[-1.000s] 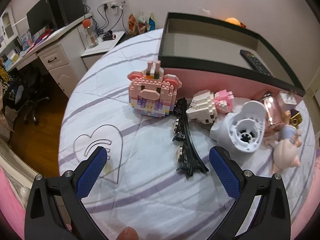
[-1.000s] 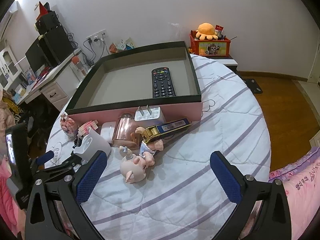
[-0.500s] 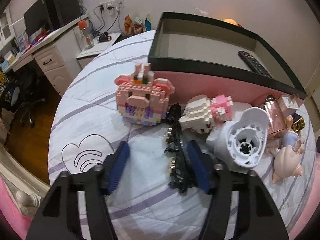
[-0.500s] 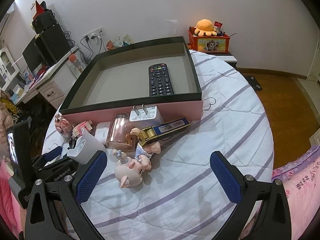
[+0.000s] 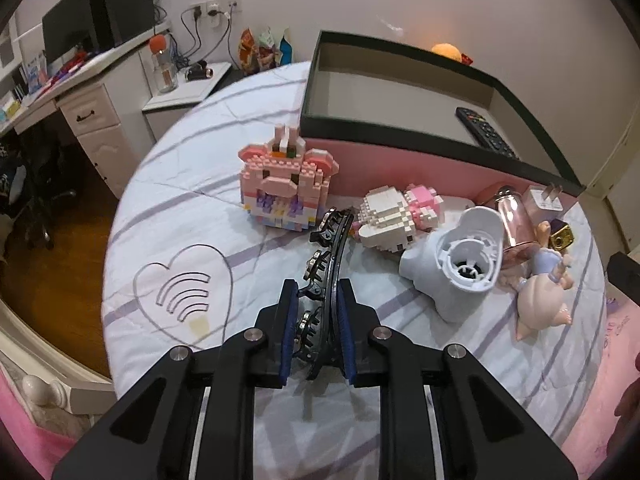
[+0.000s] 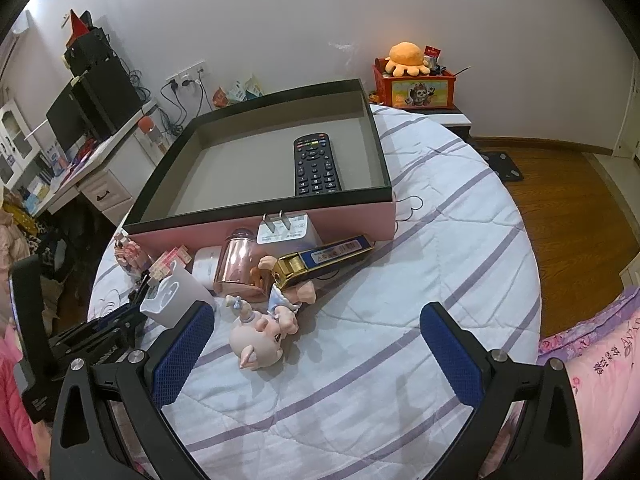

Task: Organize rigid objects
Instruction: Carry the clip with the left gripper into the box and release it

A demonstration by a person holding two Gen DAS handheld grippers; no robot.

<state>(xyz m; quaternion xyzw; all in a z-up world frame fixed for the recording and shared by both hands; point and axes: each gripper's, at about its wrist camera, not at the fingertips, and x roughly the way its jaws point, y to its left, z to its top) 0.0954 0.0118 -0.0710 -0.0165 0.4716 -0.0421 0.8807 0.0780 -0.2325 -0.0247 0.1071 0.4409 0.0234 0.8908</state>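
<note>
Two blue-padded grippers working over a white quilt with lilac stripes (image 6: 420, 264), left gripper (image 5: 316, 320) clenching a long black toothed hair clip (image 5: 328, 264) lying beside a pink brick-built pig (image 5: 286, 184) and a white plastic funnel-shaped base (image 5: 460, 268), right gripper (image 6: 316, 344) hanging released near a pale pig figurine (image 6: 260, 336), pink box with black rim (image 6: 280, 232) behind holding a black remote control (image 6: 316, 164), desk (image 5: 76, 92) sitting by the wall.

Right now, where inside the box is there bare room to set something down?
The box holds only the remote by its right wall; the floor left of it is bare. The toys along its pink front are crowded.

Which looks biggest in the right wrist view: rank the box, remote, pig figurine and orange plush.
1. box
2. remote
3. pig figurine, inflated by nearness
4. orange plush, shrunk by distance
</note>
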